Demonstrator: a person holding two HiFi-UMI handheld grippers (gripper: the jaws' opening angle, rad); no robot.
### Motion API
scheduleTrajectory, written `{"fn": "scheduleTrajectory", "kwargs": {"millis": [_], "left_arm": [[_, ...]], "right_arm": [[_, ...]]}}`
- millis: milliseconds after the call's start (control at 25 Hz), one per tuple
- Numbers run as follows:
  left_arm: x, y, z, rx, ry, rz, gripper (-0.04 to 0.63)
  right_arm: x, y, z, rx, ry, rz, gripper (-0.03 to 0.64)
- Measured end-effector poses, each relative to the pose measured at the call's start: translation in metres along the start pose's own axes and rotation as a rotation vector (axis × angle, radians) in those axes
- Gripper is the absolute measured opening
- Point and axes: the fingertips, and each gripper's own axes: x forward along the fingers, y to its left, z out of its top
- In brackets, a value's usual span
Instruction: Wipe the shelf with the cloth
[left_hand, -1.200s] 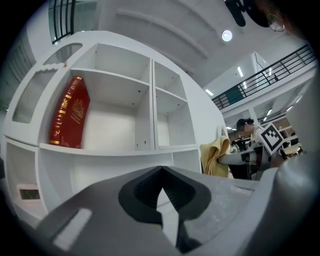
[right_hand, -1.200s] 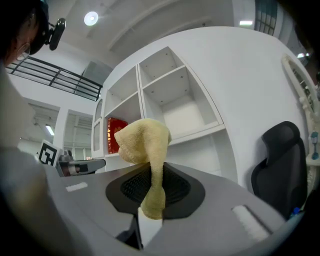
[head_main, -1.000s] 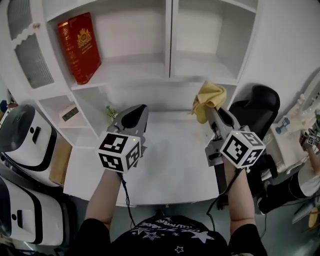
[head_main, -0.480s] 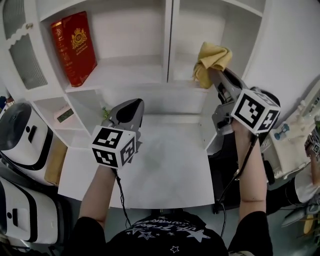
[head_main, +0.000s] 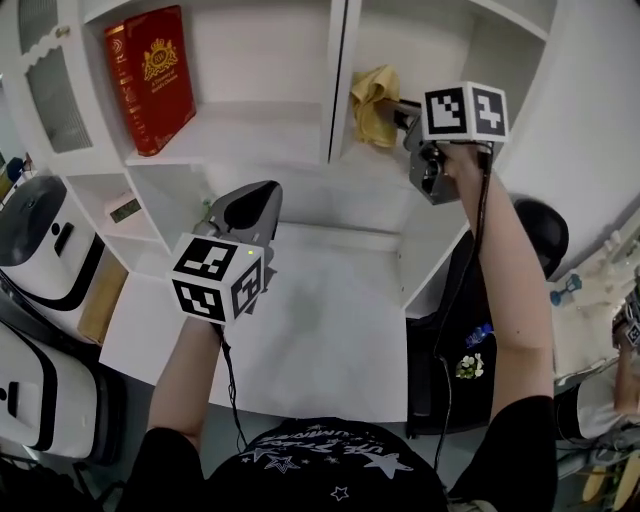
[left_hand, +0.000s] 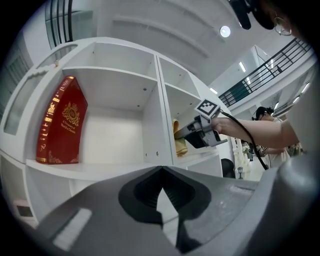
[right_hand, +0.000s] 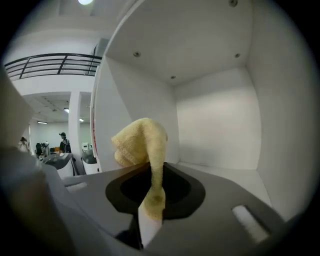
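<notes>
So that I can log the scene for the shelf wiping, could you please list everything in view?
cloth: one, yellow, pinched in the right gripper at the mouth of the upper right compartment.
book: one, red with gold print, in the upper left compartment.
shelf unit: one, white, behind the table.
table: one, white, below the shelves.
small display device: one, white, in a lower left compartment.
appliances: two, white and black, left of the table.
chair: one, black, right of the table.
left gripper: one, grey, shut and empty, over the table.
right gripper: one, grey, shut on the cloth, at the shelf.
</notes>
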Motion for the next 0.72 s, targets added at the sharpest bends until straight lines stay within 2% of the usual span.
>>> {"fn": "scheduleTrajectory", "kwargs": {"millis": [280,440,720], "left_arm": [[0.013,0.002,-0.002,0.008,0.003,0.026,0.011],[0.016,0.007,-0.003,0.002,-0.001,0.043,0.011],[0.014,0.019,-0.010,-0.012,0.005,0.075,0.011]], "right_arm": [[0.053,-0.027,-0.010,0.007,0.182,0.041,0.083],[0.074,-0.036,-0.016,-0.083,0.287,0.050,0.084],[0.113,-0.052,-0.011,-0.208,0.340,-0.033,0.084]]}}
